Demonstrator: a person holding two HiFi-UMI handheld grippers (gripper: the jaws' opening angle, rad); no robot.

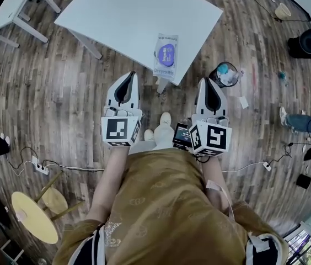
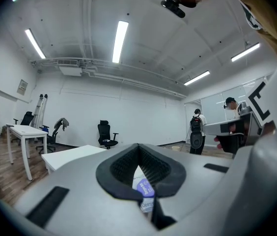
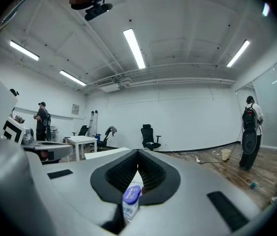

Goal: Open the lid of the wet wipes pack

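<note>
The wet wipes pack (image 1: 166, 56) lies flat near the front edge of the white table (image 1: 128, 15); it is pale with a purple oval lid, and the lid lies flat. My left gripper (image 1: 128, 77) hovers over the floor, short of the table edge and left of the pack, jaws shut with nothing between them. My right gripper (image 1: 207, 83) hangs to the pack's right, also shut and empty. In the left gripper view the pack (image 2: 145, 189) shows through the slit between the jaws. The right gripper view shows the pack (image 3: 131, 196) the same way.
A second white table (image 1: 13, 5) stands at the far left. A round bin (image 1: 226, 74) sits on the wood floor right of the table corner. A yellow stool (image 1: 33, 216) and a power strip (image 1: 38, 167) lie behind, left. People and an office chair (image 2: 107, 133) stand far off.
</note>
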